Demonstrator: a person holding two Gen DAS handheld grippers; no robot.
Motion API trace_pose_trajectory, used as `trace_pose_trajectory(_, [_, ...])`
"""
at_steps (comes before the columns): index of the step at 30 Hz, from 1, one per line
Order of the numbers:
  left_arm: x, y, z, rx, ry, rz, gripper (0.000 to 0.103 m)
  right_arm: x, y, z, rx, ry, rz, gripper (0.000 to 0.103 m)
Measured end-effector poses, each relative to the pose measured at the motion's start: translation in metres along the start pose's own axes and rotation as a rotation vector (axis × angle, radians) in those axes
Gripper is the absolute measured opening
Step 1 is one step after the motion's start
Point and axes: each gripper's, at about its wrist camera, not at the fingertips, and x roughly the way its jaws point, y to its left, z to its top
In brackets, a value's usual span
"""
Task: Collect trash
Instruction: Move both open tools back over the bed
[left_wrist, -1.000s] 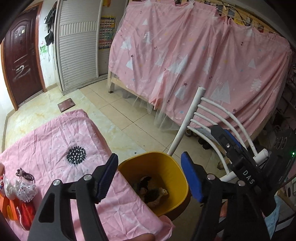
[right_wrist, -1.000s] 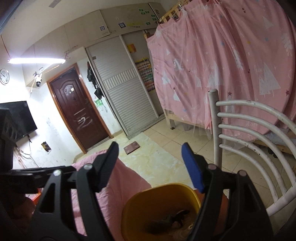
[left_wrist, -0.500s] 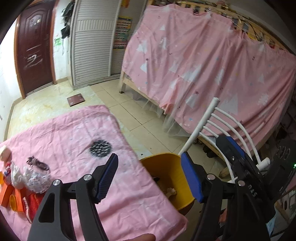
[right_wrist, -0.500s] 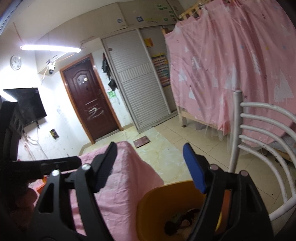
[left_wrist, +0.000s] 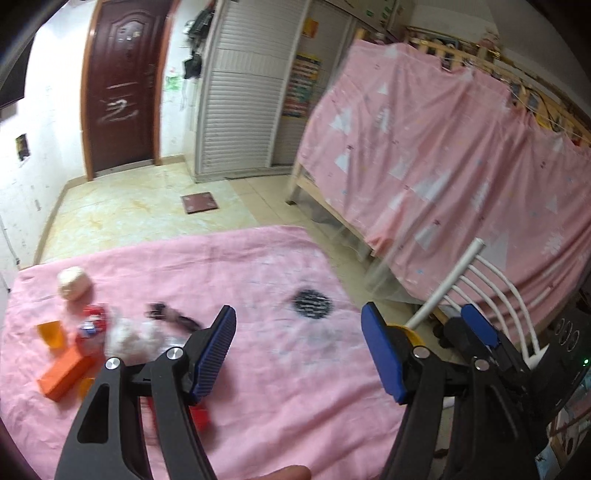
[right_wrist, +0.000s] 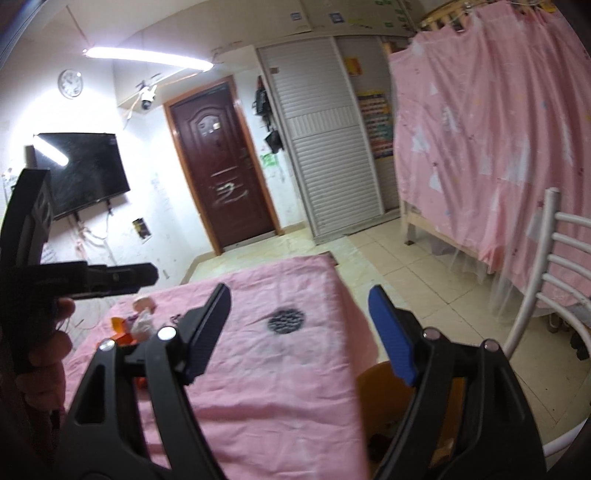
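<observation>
While both jaws stand wide apart with nothing between them, the left hand-held gripper (left_wrist: 299, 354) points over the pink-clothed worktop (left_wrist: 258, 369). Trash (left_wrist: 85, 332) lies in a blurred heap at the left of that frame: an orange box (left_wrist: 64, 373), red wrappers, a white crumpled wad. The right hand-held gripper (right_wrist: 299, 332) is equally empty and open. A yellow bin (right_wrist: 376, 391) shows at the worktop's edge, low in the right wrist view, beside a white chair (right_wrist: 546, 273).
</observation>
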Motion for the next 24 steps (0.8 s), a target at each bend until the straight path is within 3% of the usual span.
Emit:
trace_pose_trajectory(15, [-0.038,0.140,-0.004,-0.156,-0.050,0.182,0.067,0.059,0.095,-0.012,-0.133,0.120,0.131,0.076])
trace_pose_trajectory(24, [-0.039,0.193,-0.029,-0.111,0.001,0.244,0.068,0.096,0.128,-0.029,-0.184,0.217,0.185,0.081])
